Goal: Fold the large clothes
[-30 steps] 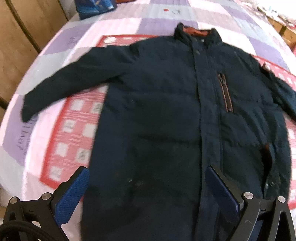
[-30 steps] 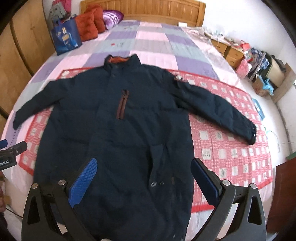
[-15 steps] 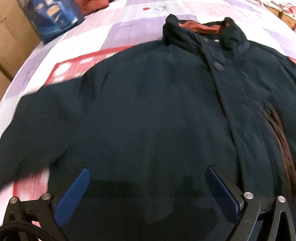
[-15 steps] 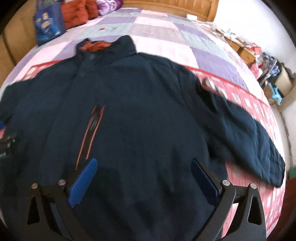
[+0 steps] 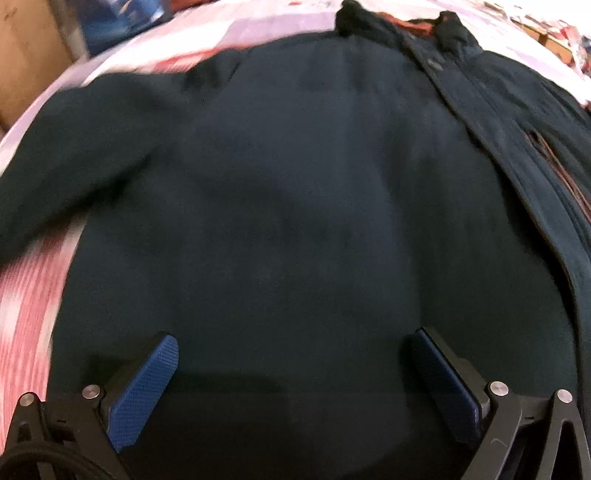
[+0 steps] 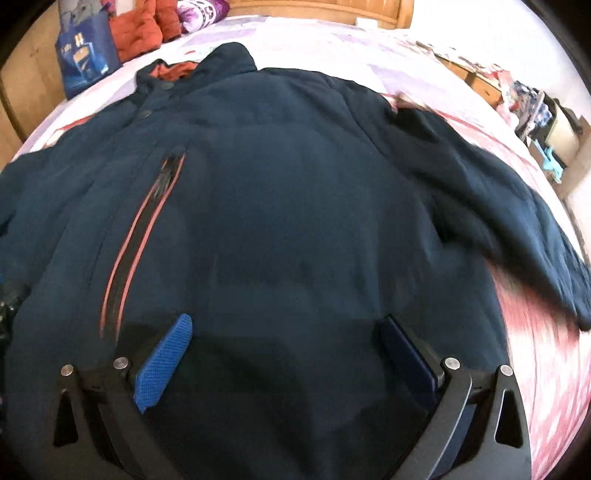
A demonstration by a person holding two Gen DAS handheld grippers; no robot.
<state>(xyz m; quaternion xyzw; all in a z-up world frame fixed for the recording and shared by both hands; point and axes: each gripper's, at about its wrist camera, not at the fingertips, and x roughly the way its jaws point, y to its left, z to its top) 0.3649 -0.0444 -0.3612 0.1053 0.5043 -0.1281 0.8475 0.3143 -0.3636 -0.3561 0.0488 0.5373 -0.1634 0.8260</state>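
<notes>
A large dark navy jacket (image 5: 295, 206) lies spread flat, front up, on the bed, collar with orange lining (image 6: 173, 70) at the far end. It fills the right wrist view (image 6: 295, 221) too, with an orange-trimmed chest zip (image 6: 136, 236) at left and one sleeve (image 6: 517, 214) stretched to the right. The other sleeve (image 5: 74, 155) runs off left in the left wrist view. My left gripper (image 5: 295, 343) is open and empty, close above the jacket's left chest. My right gripper (image 6: 284, 328) is open and empty, close above the right chest.
The bed has a purple, white and red patterned quilt (image 5: 29, 295). A blue bag (image 6: 86, 62) and orange cushions (image 6: 140, 33) sit near the wooden headboard (image 6: 332, 11). Cluttered furniture (image 6: 535, 110) stands beside the bed on the right.
Both grippers have moved forward and down from the hem toward the jacket's chest and collar. The jacket has not moved. Both stay open.
</notes>
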